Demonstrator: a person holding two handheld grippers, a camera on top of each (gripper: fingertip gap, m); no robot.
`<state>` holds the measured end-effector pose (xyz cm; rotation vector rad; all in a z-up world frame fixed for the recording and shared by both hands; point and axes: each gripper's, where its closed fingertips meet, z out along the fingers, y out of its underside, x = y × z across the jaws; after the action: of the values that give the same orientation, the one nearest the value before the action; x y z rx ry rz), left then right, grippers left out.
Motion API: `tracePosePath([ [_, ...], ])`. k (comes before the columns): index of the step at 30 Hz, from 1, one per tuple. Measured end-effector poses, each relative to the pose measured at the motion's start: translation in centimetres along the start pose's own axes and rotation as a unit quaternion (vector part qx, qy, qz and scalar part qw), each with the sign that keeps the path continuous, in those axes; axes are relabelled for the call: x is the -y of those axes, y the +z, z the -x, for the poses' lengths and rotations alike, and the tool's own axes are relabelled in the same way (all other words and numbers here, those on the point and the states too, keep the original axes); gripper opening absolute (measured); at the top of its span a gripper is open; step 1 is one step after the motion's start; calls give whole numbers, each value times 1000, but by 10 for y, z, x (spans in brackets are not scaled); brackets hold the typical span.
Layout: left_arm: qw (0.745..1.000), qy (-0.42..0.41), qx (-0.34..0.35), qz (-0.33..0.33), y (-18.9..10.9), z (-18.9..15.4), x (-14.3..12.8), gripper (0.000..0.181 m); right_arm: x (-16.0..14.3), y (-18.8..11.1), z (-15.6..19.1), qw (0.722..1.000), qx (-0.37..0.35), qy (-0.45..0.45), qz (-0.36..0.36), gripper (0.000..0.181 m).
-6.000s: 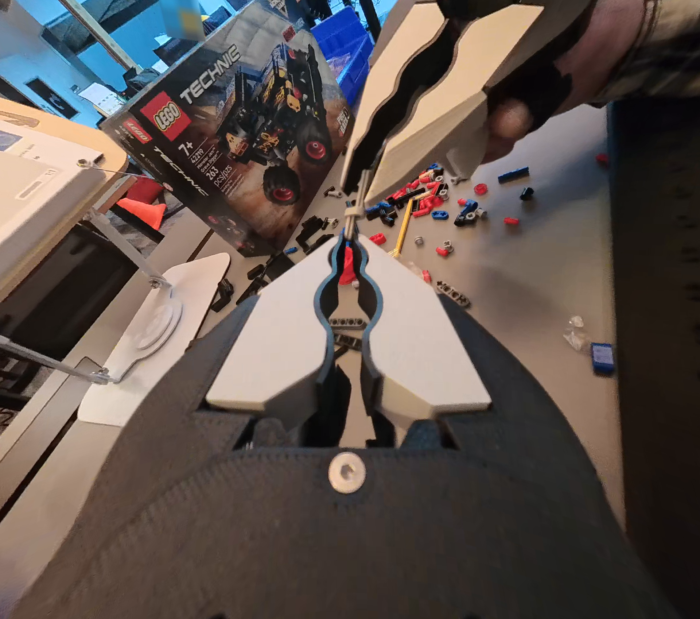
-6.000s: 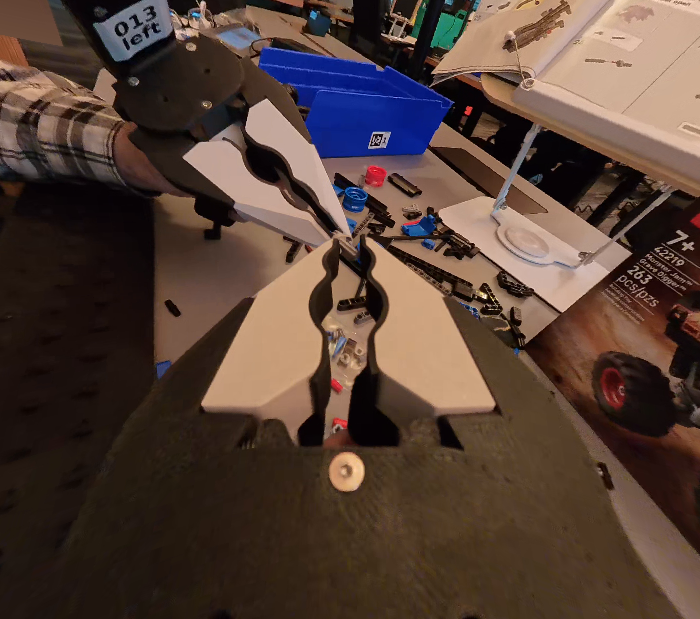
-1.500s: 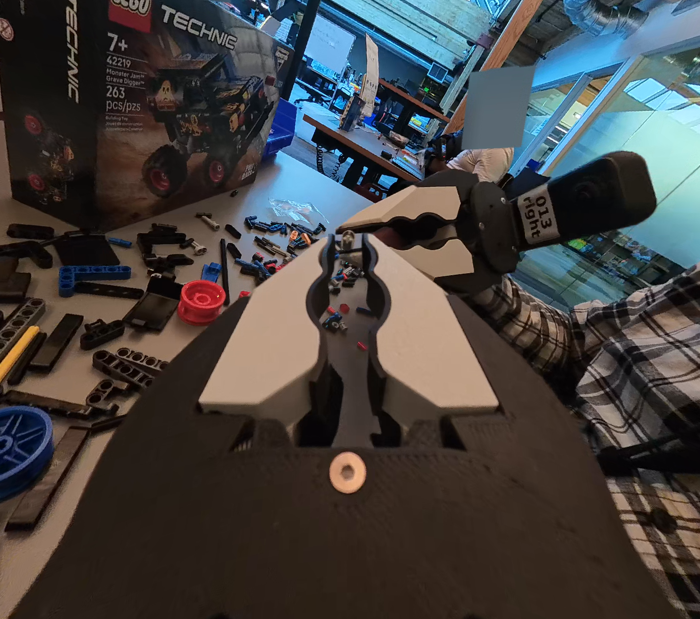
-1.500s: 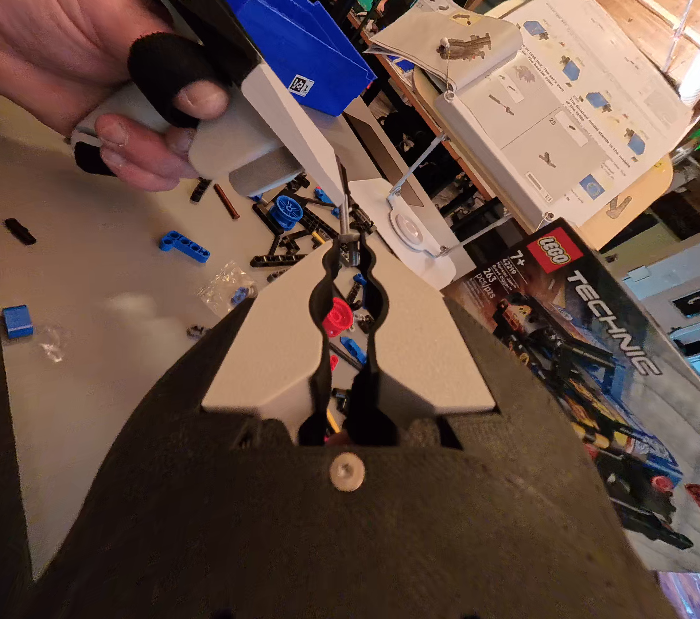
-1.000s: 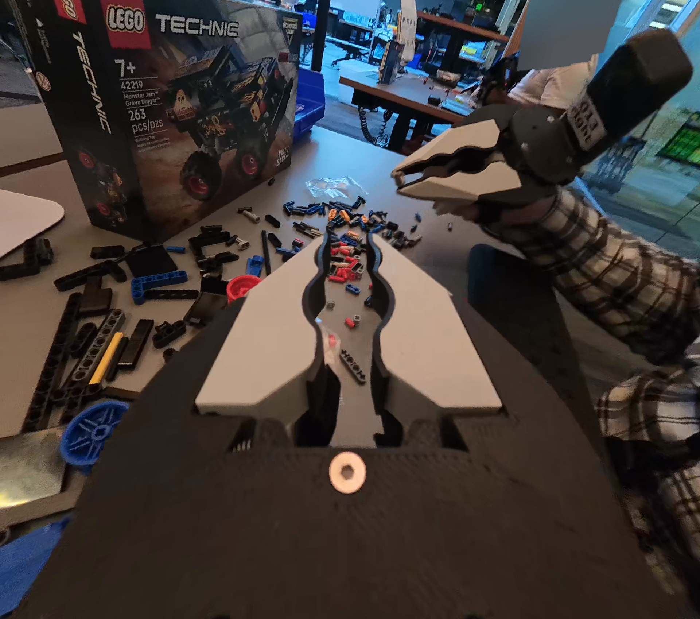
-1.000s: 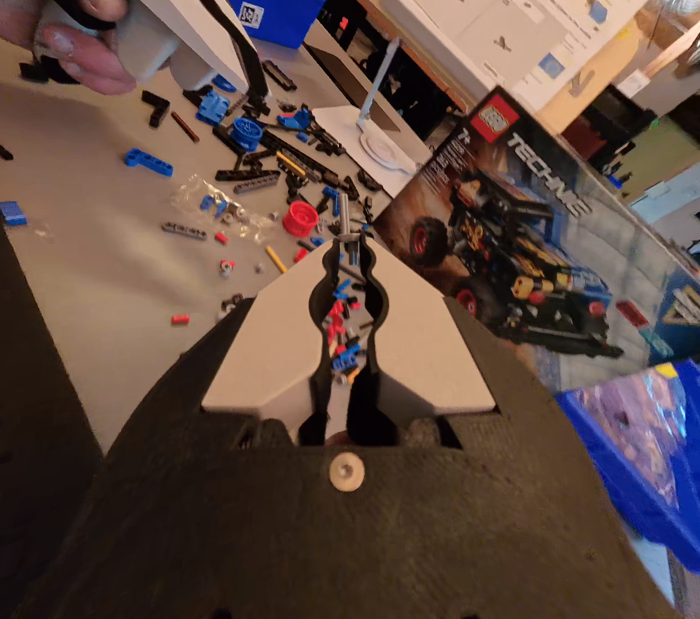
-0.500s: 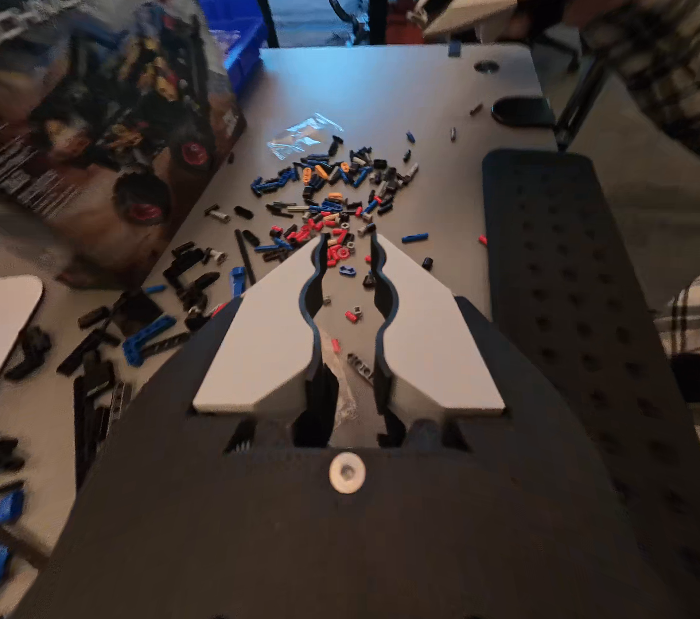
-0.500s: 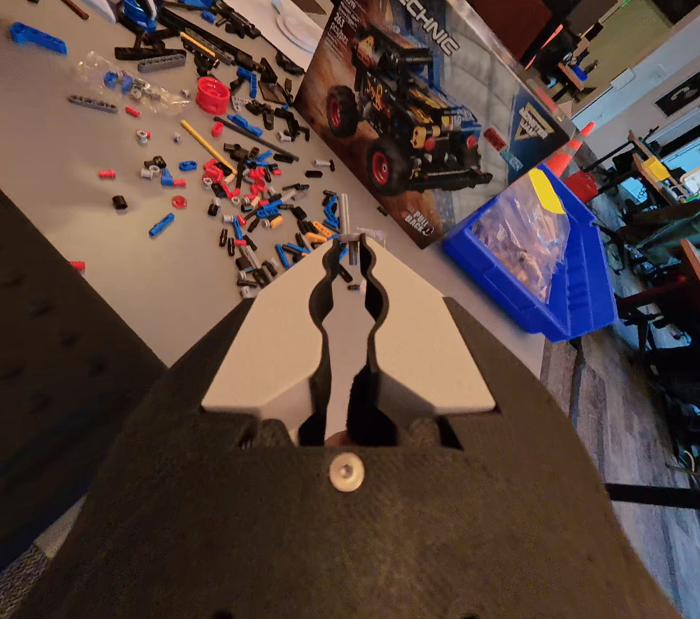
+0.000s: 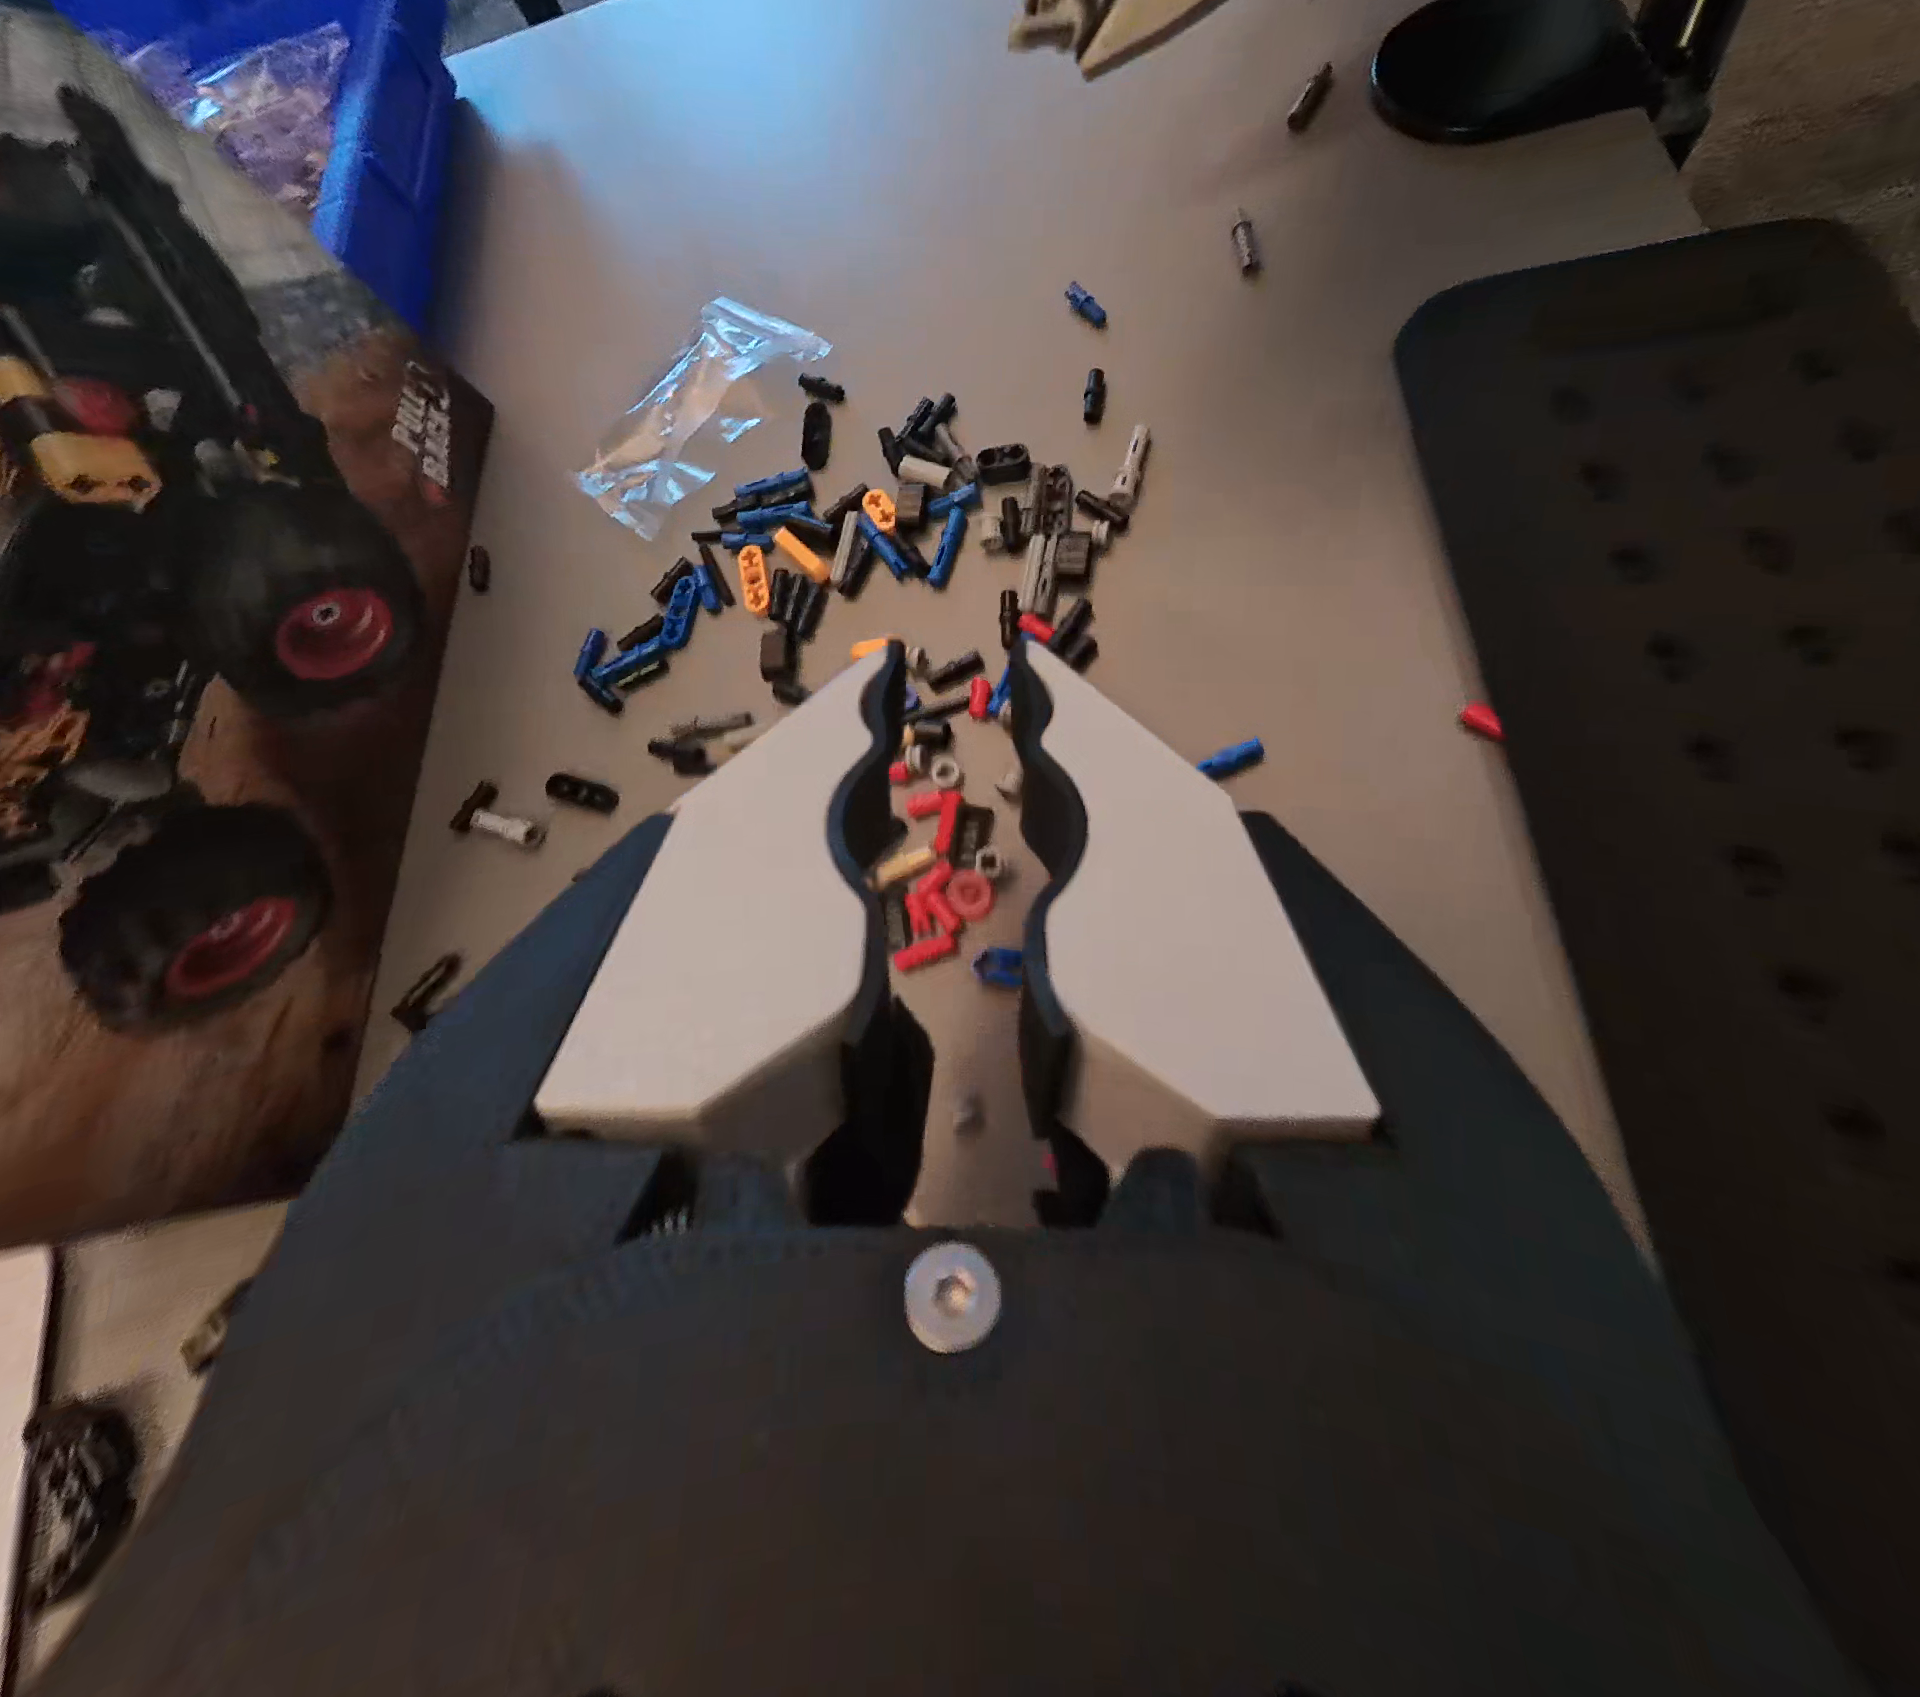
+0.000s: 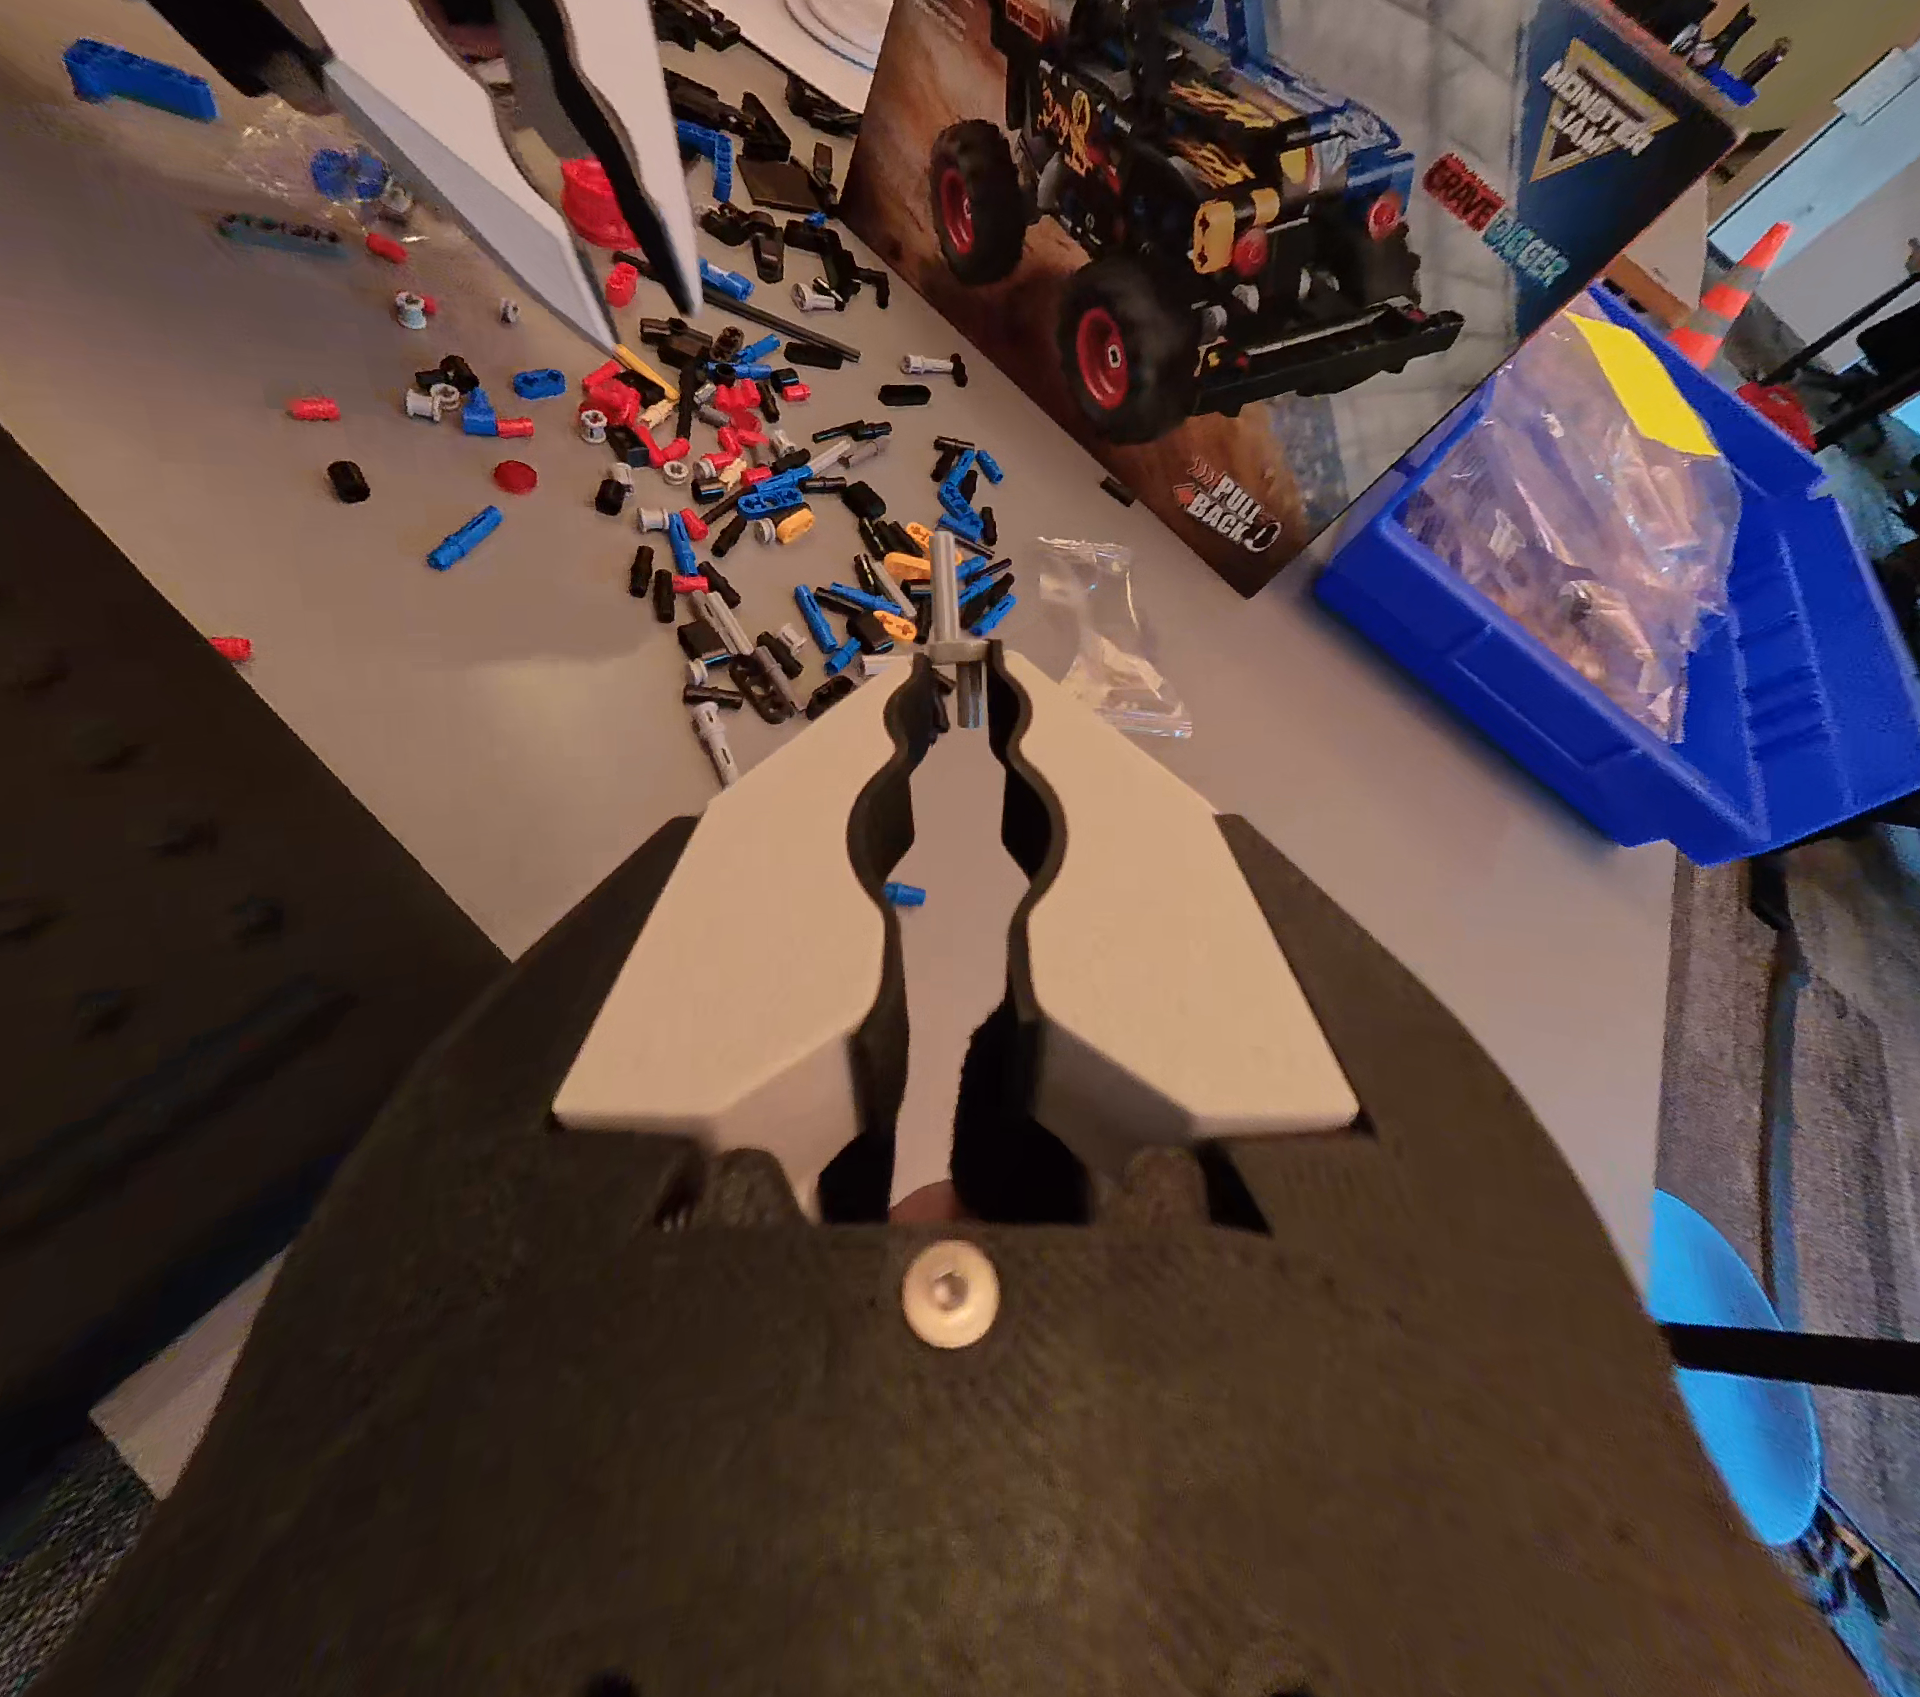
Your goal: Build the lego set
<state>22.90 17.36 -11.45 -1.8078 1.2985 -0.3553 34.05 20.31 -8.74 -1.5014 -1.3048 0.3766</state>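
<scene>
My left gripper (image 9: pixel 954 668) is open and empty, low over a scatter of small red, blue, black and grey Lego pieces (image 9: pixel 883 546) on the grey table (image 9: pixel 831 141). It also shows in the right wrist view (image 10: pixel 655 317), tips down near the pile (image 10: pixel 748 484). My right gripper (image 10: pixel 958 679) is shut on a small grey axle piece (image 10: pixel 948 608) that sticks out past the tips, held above the table. In the left wrist view the right gripper (image 9: pixel 1060 21) hangs at the top right with the grey piece (image 9: pixel 1051 14) at its tips.
The Lego box (image 10: pixel 1195 141) stands behind the pile, also at left (image 9: pixel 208 608). A blue bin (image 10: pixel 1662 608) with plastic bags sits beyond it. An empty clear bag (image 9: pixel 707 411) lies by the pile. A black mat (image 9: pixel 1714 712) runs along the near edge. A red wheel (image 10: pixel 592 198) and black beams lie farther left. One gripper's finger ends stand about 12 centimeters off the other's.
The grippers, tip to tip 1.5 s ago, have parted. My left gripper opened, let go of the grey piece and dropped over the pile. My right gripper keeps the piece.
</scene>
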Motion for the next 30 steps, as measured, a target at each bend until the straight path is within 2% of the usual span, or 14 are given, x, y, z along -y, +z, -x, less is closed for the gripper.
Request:
tracePosePath([
  [6,997,51,-55,27,55,-22,16,10,-6,3,2,1000,8,8,-3,9],
  [9,993,65,-79,53,81,-33,12,7,-6,2,3,1000,8,12,-9,9],
  [12,993,54,-70,76,93,-30,4,6,-5,1,5,1000,10,13,-15,9],
  [22,991,10,-91,94,94,-28,1,6,-10,1,7,999,19,20,-25,9],
  [25,991,27,-90,92,94,-29,2,6,-10,1,8,999,23,23,-27,9],
  [28,995,33,-73,55,86,-24,12,5,-5,0,13,998,39,32,-38,9],
  [30,997,41,-58,9,70,-21,26,5,2,0,20,996,59,46,-56,9],
])
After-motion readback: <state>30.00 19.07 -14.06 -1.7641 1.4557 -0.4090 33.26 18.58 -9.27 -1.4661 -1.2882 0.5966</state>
